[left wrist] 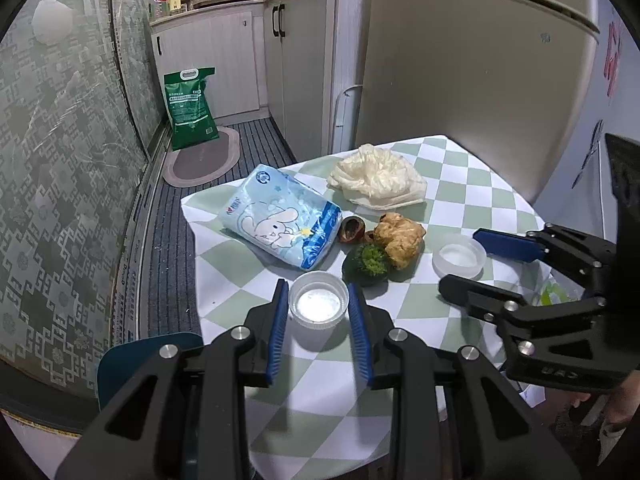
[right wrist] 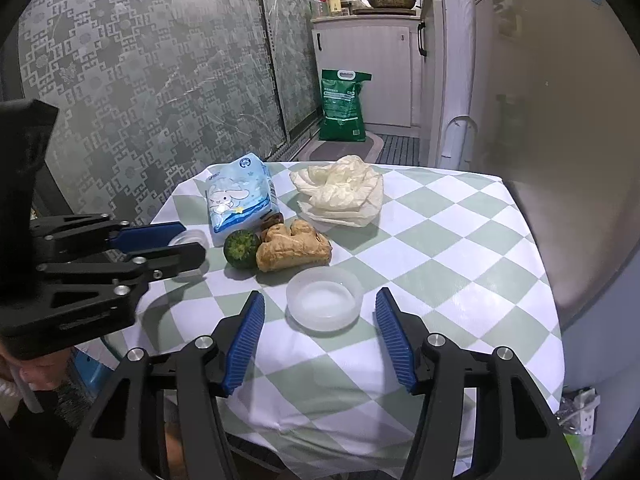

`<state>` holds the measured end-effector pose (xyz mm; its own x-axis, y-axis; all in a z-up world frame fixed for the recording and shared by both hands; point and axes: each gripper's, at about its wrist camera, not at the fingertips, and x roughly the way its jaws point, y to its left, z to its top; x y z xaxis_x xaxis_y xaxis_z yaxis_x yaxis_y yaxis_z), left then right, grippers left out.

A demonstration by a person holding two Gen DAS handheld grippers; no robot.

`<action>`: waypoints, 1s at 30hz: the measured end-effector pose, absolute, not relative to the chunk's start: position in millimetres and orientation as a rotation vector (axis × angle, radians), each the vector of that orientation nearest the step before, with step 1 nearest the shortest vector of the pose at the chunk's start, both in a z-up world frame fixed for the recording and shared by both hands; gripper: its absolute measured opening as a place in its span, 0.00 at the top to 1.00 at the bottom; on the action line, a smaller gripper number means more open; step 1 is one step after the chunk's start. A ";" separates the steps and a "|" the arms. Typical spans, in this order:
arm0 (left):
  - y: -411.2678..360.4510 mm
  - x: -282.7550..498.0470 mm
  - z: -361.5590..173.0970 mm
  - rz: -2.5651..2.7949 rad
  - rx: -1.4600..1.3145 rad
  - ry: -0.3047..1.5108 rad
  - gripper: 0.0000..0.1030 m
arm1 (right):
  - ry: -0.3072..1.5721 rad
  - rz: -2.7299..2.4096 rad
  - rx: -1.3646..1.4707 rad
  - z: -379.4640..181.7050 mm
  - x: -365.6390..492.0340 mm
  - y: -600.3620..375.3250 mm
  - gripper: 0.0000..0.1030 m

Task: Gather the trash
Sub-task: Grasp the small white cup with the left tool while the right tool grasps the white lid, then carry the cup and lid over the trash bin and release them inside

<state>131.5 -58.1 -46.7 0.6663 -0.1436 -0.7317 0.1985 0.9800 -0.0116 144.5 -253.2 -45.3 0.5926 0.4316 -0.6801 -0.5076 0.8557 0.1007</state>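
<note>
Checkered tablecloth (left wrist: 460, 184): left gripper (left wrist: 319, 304) clenched, apparently, on a ribbed white cap (left wrist: 319, 304); right gripper (right wrist: 320, 308) released, straddling a translucent lid (right wrist: 325, 298) beside ginger (right wrist: 294, 250).

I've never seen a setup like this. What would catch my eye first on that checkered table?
Probably the two black grippers with blue pads: the left gripper closed around a small white cap at the near edge, the right gripper open on either side of a round translucent lid. Behind them lie a blue tissue pack, a green fruit peel, a brown lump of food scrap and crumpled white paper.
</note>
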 end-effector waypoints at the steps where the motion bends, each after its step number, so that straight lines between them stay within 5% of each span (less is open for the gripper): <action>1: -57.6 130.3 -45.6 -0.193 0.068 0.816 0.69 | 0.761 0.545 -0.112 -45.6 144.9 -251.4 0.46; 7: -43.4 119.4 -34.1 -0.202 0.038 0.792 0.69 | 0.771 0.497 -0.124 -46.6 150.2 -246.0 0.62; 30: 61.4 82.7 -33.3 -0.087 -0.071 0.795 0.69 | 0.689 0.572 -0.166 -7.6 125.5 -166.8 0.62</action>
<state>82.7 61.4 -33.3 0.6973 -0.1045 -0.7092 0.0511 0.9941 -0.0961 125.5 -166.8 -7.6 0.6262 0.4430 -0.6416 -0.5495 0.8345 0.0400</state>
